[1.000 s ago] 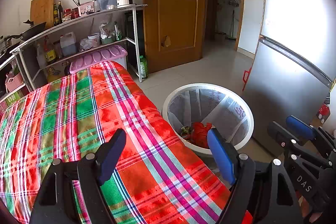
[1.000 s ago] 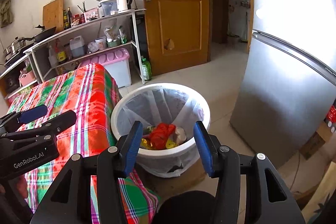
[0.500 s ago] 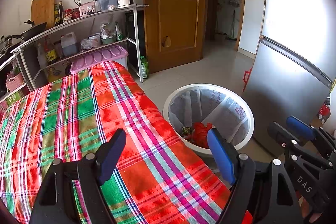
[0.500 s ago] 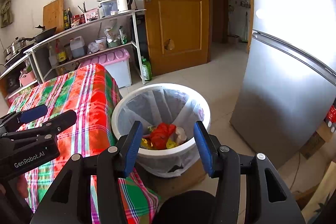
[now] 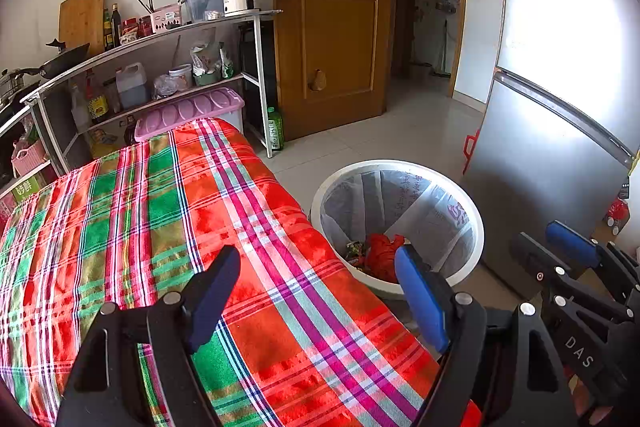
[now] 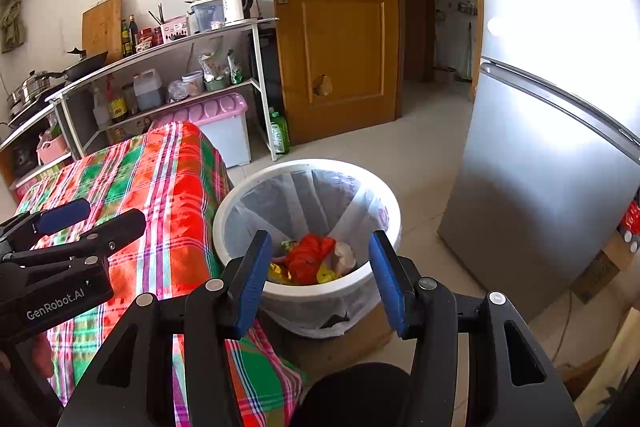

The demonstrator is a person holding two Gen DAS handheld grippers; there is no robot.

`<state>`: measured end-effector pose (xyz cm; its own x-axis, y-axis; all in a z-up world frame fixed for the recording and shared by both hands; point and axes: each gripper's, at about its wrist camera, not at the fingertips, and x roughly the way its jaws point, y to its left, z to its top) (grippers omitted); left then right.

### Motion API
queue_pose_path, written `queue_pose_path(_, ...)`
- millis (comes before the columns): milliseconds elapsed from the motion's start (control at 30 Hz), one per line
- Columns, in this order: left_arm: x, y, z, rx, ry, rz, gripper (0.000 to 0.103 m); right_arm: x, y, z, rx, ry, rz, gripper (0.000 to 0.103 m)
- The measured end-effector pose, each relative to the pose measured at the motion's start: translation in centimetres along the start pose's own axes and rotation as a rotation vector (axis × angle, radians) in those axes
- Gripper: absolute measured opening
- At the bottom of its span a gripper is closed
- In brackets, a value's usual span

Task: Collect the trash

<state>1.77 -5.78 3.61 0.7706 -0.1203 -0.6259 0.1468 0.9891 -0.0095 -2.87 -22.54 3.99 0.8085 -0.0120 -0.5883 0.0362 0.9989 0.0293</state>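
Beside the plaid-covered table (image 5: pixel 168 227), on the tiled floor, stands the white trash bin (image 6: pixel 248 203), round and lined with a thin translucent bag (image 6: pixel 320 203) whose edge folds over the rim. At the bottom of the bin lies the trash (image 6: pixel 310 259): a crumpled red piece in the middle, yellow wrappers beside it and a pale, shell-like scrap to its right. The bin sits between the table and the silver refrigerator (image 6: pixel 540 187), with the wooden door (image 6: pixel 340 27) farther behind it.

The right gripper (image 6: pixel 318 263) hangs above the near rim of the bin, its blue-padded jaws spread apart with nothing between them. The left gripper (image 5: pixel 316 291) hovers over the table's edge next to the bin, its jaws also standing wide and empty. The cloth near the bin is bare, striped in red, green and purple.
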Motion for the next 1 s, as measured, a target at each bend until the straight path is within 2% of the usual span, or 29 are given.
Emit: queue_pose_path(1000,-0.07,0.05,-0.07,0.000,0.002,0.001,0.081,-0.15,0.09,-0.14,-0.001,-0.001,0.002,0.051)
